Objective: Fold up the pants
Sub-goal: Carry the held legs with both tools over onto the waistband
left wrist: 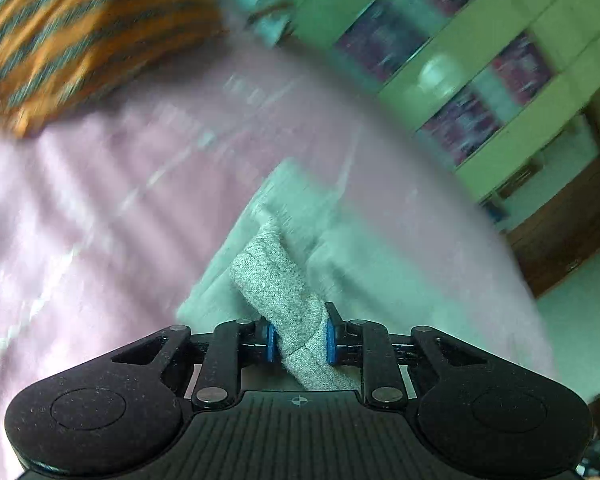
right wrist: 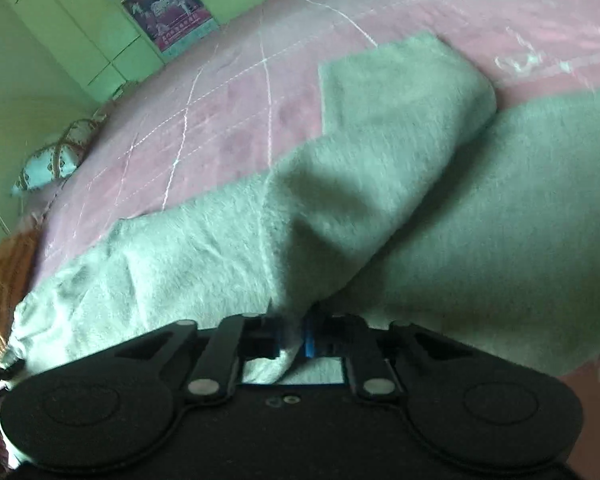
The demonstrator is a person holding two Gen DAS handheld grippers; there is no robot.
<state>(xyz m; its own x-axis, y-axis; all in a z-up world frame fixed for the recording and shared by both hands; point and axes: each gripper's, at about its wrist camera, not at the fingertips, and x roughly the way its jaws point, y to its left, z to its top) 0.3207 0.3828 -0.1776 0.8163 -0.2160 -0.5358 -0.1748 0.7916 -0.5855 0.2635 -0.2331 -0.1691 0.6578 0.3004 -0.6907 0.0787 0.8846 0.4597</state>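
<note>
Light grey fleece pants [right wrist: 380, 184] lie spread on a pink quilted bed. My left gripper [left wrist: 299, 339] is shut on a grey ribbed cuff [left wrist: 276, 284] of the pants and holds it lifted above the rest of the pants [left wrist: 340, 256]. My right gripper [right wrist: 292, 340] is shut on an edge of the pants, with a raised fold of fabric running away from the jaws toward the top right. The left wrist view is blurred by motion.
The pink bedspread [left wrist: 100, 208] [right wrist: 236, 92] covers the bed. An orange and grey striped cushion [left wrist: 84, 32] lies at its far left. Green cupboards with dark pictures [left wrist: 480, 80] [right wrist: 80, 32] stand beyond the bed. A patterned pillow [right wrist: 48, 164] lies at the bed's left edge.
</note>
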